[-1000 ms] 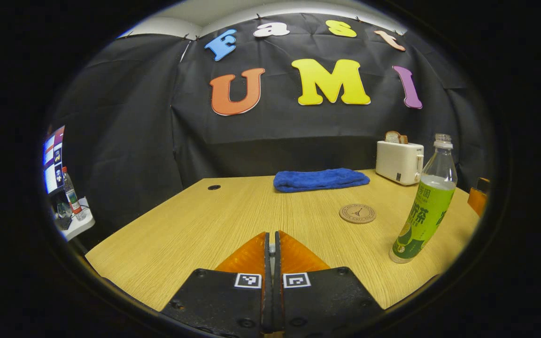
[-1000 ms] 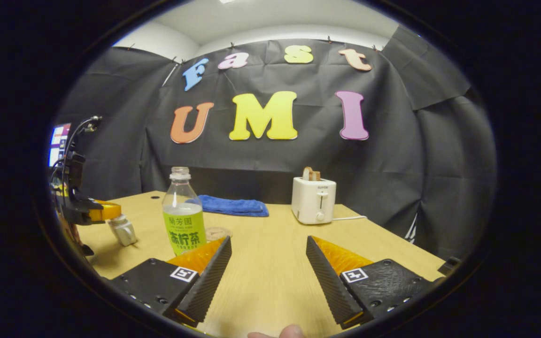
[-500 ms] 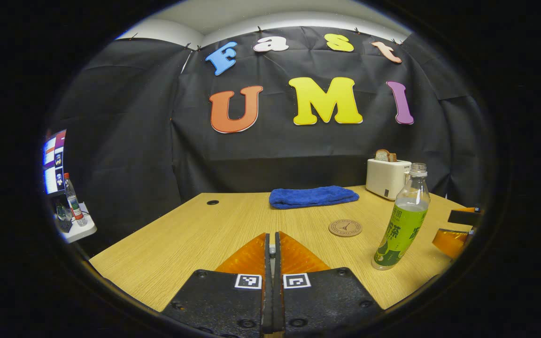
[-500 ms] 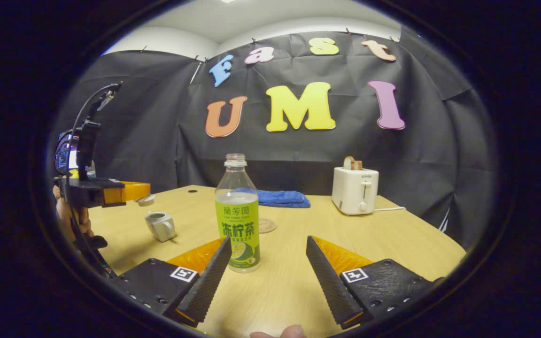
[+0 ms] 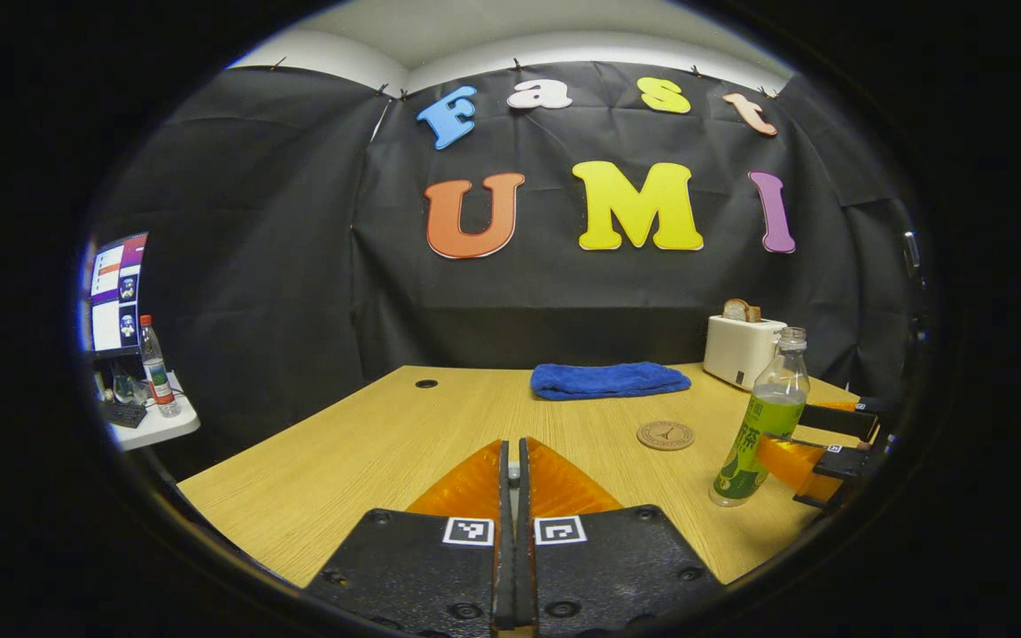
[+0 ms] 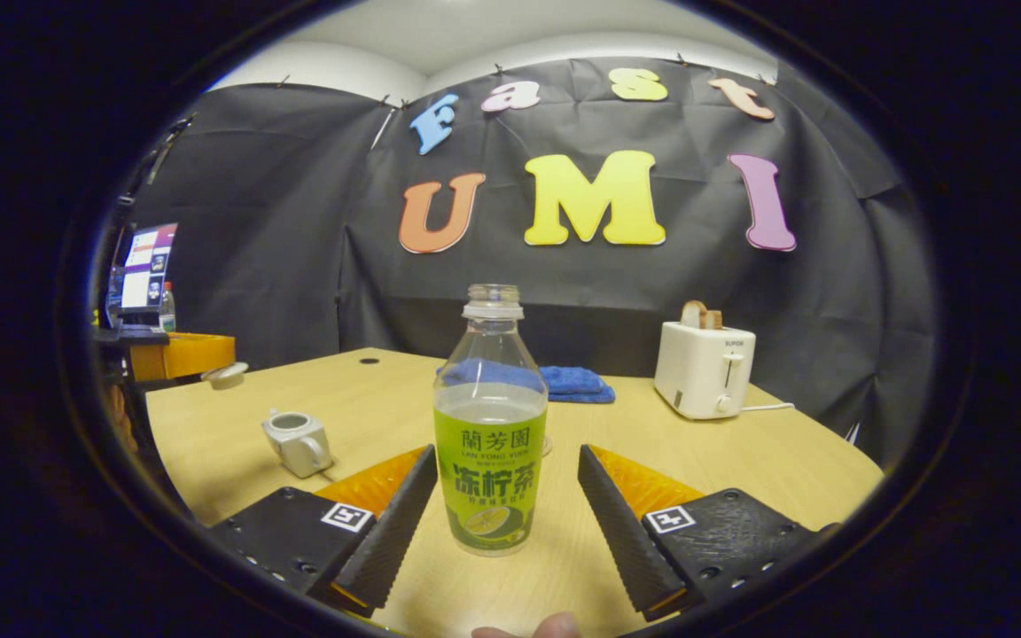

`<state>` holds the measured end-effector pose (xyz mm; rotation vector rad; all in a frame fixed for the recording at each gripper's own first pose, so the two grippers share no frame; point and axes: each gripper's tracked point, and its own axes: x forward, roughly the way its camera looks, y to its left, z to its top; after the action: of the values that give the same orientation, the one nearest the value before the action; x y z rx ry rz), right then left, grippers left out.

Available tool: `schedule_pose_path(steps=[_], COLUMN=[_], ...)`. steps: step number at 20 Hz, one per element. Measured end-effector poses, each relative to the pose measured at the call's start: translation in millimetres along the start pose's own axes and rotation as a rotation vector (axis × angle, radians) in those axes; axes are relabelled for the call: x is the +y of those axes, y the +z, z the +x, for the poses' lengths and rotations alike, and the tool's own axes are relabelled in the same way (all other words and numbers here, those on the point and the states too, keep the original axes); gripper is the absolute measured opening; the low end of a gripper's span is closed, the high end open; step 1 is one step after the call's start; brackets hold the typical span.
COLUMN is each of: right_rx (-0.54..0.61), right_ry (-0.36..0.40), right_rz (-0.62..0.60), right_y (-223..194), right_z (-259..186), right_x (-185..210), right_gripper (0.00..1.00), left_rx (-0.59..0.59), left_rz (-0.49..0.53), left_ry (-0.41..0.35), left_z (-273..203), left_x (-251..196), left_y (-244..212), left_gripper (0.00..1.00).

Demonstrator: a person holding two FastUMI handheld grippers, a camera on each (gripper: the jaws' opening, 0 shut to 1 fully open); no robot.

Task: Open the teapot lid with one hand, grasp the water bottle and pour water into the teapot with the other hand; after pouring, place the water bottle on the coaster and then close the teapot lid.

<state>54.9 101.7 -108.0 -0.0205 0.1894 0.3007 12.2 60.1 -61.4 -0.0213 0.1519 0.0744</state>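
Right gripper [image 6: 506, 478] astride water bottle [image 6: 490, 434] (fingers apart)

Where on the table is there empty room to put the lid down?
Bare wood lies left of the blue towel, out to the table's left edge. It is busier on the right: coaster, water bottle, toaster.

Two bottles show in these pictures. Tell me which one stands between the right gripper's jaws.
The green-labelled bottle on the table, uncapped, upright between the open jaws. The other, a small red-capped bottle, stands on a side shelf beside the screen.
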Motion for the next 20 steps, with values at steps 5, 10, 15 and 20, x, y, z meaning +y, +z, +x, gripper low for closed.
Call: schedule_pose_path(steps=[5, 10, 15, 20], right_rx=[0.012, 0.035, 0.063, 0.076], right_ry=[-0.004, -0.016, -0.026, -0.021], right_rz=[0.032, 0.077, 0.03, -0.247], right_y=[0, -4, 0, 20], right_z=[12, 19, 18, 33], right_x=[5, 6, 12, 17], right_gripper=[0.95, 0.85, 0.75, 0.72], left_rx=[0.005, 0.001, 0.004, 0.008], left_rz=[-0.016, -0.021, -0.02, -0.001], left_ry=[0.007, -0.016, -0.028, -0.031], left_z=[0, -2, -4, -3], left_x=[5, 2, 5, 11], left_y=[-4, -5, -7, -9], left_gripper=[0.03, 0.03, 0.02, 0.03])
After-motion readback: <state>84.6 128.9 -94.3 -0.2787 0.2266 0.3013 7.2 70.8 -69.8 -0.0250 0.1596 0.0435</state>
